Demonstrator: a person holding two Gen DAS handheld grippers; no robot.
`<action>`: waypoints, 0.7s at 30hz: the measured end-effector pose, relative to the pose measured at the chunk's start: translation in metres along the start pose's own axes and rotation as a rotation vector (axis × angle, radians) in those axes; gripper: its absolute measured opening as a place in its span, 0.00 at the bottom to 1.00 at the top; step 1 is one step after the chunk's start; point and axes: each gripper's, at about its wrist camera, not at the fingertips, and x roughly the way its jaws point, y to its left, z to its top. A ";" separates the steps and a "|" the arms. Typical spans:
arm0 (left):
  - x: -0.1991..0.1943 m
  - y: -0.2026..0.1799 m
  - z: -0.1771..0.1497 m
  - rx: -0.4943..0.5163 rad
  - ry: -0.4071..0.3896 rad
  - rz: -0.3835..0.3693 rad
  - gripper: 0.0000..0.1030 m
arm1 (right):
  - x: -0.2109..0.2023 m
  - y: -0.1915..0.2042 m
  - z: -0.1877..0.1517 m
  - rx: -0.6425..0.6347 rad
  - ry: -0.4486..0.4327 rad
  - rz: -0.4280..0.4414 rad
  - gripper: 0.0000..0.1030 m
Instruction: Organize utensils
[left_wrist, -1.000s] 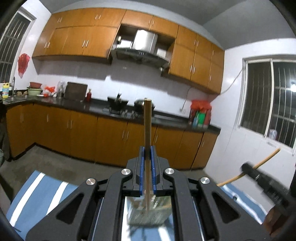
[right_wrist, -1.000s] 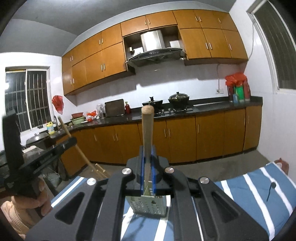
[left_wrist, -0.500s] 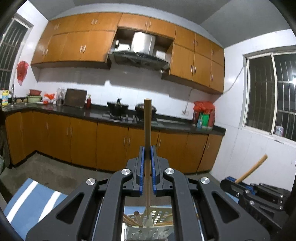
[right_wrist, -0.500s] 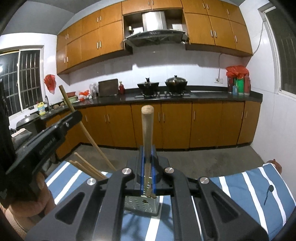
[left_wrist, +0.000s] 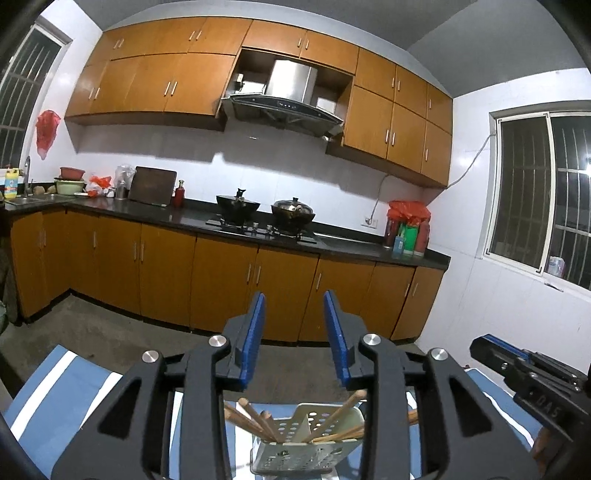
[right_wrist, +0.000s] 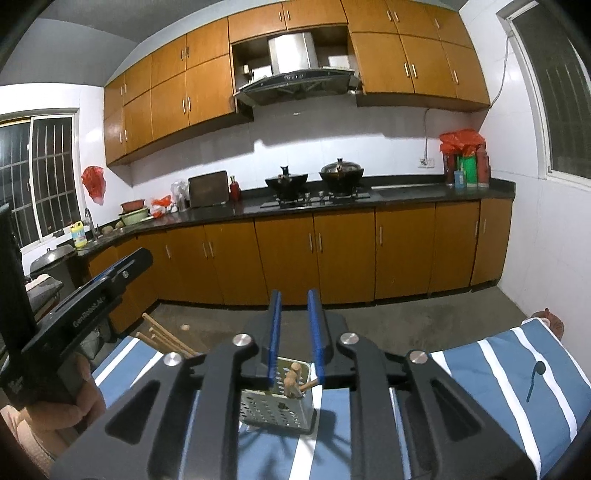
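A perforated metal utensil holder (left_wrist: 306, 443) stands on the blue and white striped cloth (left_wrist: 62, 398), right under both grippers. Several wooden chopsticks (left_wrist: 251, 417) lean in its two compartments. My left gripper (left_wrist: 294, 334) is open and empty above the holder. My right gripper (right_wrist: 295, 334) is open and empty above the same holder (right_wrist: 279, 404), where wooden sticks (right_wrist: 291, 380) poke out. The left gripper's body (right_wrist: 88, 299) shows at the left of the right wrist view, the right gripper's body (left_wrist: 532, 384) at the right of the left wrist view.
The cloth-covered table (right_wrist: 509, 373) runs under both grippers. A dark mark (right_wrist: 533, 380) lies on the cloth at the right. Beyond are the concrete floor (right_wrist: 406, 325), orange kitchen cabinets (right_wrist: 332, 251) and a counter with pots (right_wrist: 314, 184).
Both grippers held an upright wooden chopstick over the holder. Both have opened, and the sticks now stand in the holder.
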 end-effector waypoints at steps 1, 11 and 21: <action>-0.003 0.001 0.002 -0.001 -0.003 0.002 0.41 | -0.005 0.000 -0.001 -0.002 -0.009 -0.003 0.27; -0.077 0.017 -0.003 0.067 -0.091 0.079 0.96 | -0.071 0.006 -0.028 -0.002 -0.149 -0.074 0.96; -0.125 0.032 -0.054 0.113 -0.018 0.150 0.98 | -0.116 0.005 -0.090 0.079 -0.231 -0.181 0.96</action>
